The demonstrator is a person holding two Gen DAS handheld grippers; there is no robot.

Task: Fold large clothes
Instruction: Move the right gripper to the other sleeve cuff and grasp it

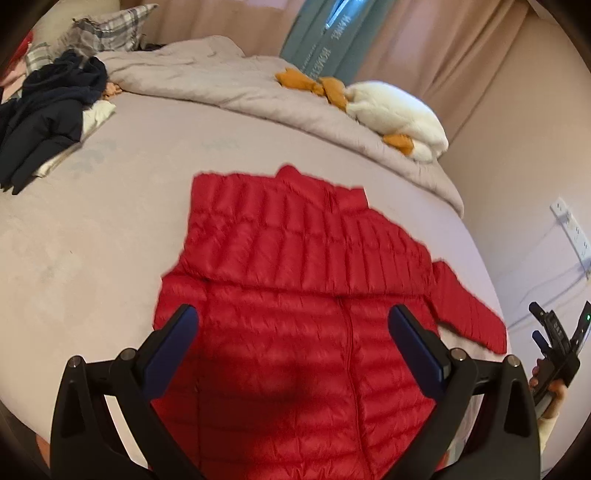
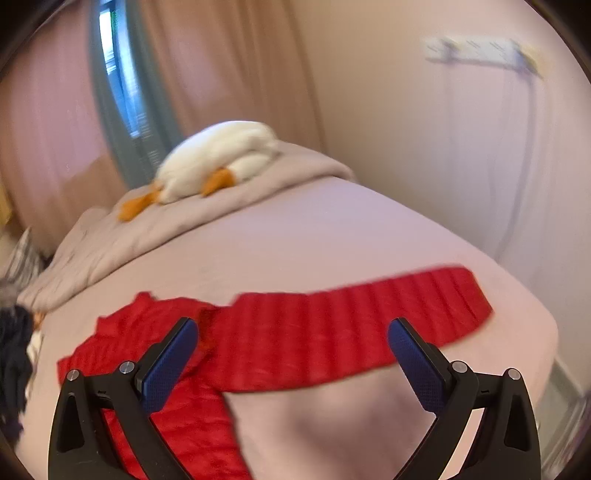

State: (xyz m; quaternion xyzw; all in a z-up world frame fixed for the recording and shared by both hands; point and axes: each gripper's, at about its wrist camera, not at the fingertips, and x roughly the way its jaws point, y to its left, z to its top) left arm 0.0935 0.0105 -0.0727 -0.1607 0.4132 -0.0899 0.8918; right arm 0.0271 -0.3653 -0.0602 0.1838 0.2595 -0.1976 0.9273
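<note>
A bed point(image 1: 110, 229) with a red jacket point(image 1: 295, 314) spread flat on it.
One sleeve point(image 2: 351, 325) stretches sideways; the left gripper point(image 1: 291, 332) and right gripper point(image 2: 291, 343) hover above, jaws wide, holding nothing.

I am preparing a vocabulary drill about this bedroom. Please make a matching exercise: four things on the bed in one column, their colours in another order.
Things:
1. puffer jacket
2. plush goose
3. heap of clothes
4. pillow

Colours:
A. white with orange
B. grey and white checks
C. red
D. dark navy

Pairs: 1-C, 2-A, 3-D, 4-B
</note>
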